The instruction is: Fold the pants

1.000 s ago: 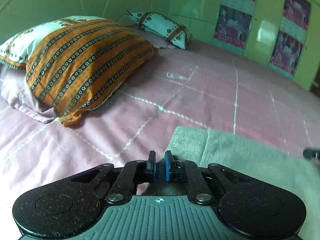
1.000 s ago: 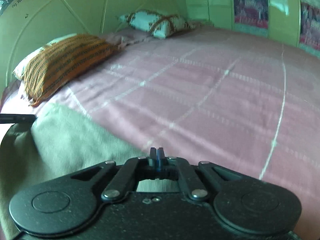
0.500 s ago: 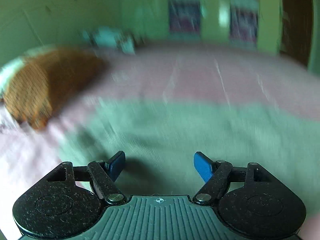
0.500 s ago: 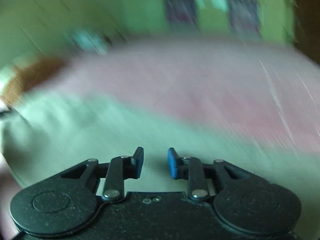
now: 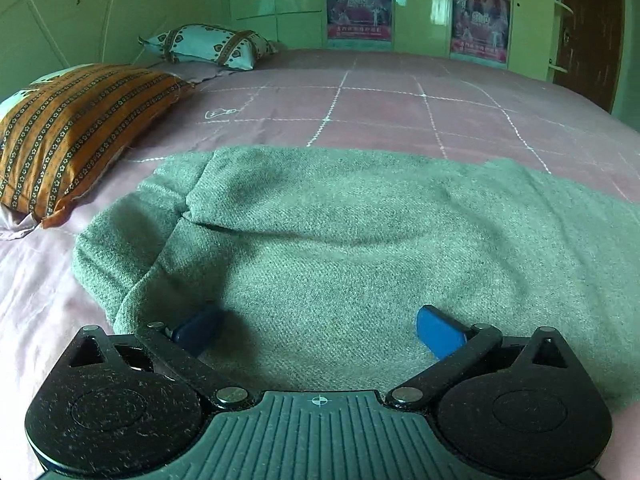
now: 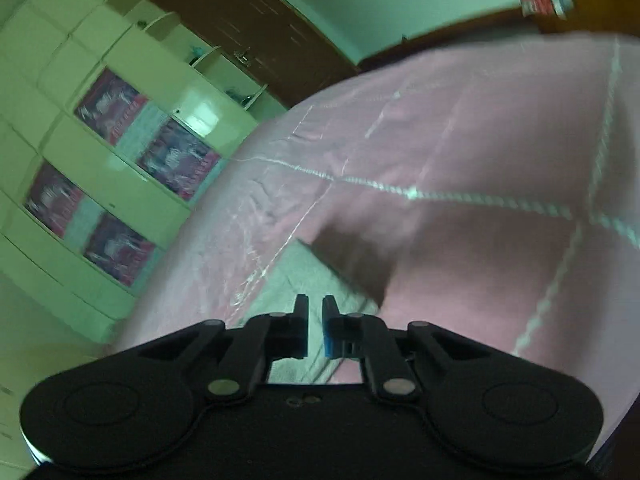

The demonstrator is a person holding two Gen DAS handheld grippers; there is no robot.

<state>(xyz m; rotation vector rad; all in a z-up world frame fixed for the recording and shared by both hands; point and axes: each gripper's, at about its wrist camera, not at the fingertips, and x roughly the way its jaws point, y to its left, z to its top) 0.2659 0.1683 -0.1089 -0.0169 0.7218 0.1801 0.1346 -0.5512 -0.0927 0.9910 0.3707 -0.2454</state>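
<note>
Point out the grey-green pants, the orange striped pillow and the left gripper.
pants (image 5: pixel 380 240): left wrist view, middle of the top layer.
orange striped pillow (image 5: pixel 76 128): left wrist view, centre of its striped face.
left gripper (image 5: pixel 318 332): left wrist view, midway between its blue fingertips; jaws opening, over the pants.

Grey-green pants (image 5: pixel 360 248), coarse woolly knit, spread flat across pink bed sheet (image 5: pixel 380 108). Folded over: upper layer laid on lower, lower layer's edge showing at left as rounded, slightly bunched band. Shallow crease running across middle. Far edge fairly straight, running off to the right. In right wrist view, only a narrow corner (image 6: pixel 304 276) visible, blurred, lying on sheet.
</note>
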